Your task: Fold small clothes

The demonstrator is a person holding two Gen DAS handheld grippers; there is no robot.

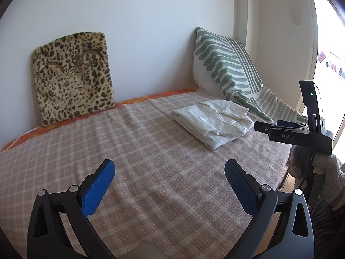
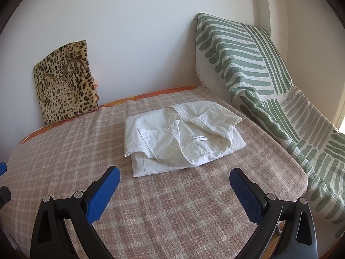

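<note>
A small white shirt [image 2: 183, 138] lies folded into a rough rectangle on the checked blanket [image 2: 172, 205], collar and label facing up. It also shows in the left wrist view [image 1: 213, 122], at the bed's far right. My right gripper [image 2: 174, 174] is open and empty, hovering just in front of the shirt without touching it. My left gripper [image 1: 169, 168] is open and empty over bare blanket, well to the left of the shirt. The right gripper's body [image 1: 299, 133] shows at the right edge of the left wrist view, beside the shirt.
A leopard-print cushion [image 1: 73, 77] leans on the white wall at the back left. A green-and-white striped throw [image 2: 258, 82] drapes over the bed's right end. The bed's right edge drops to the floor [image 1: 290, 181]. A bright window [image 1: 330, 64] is at the right.
</note>
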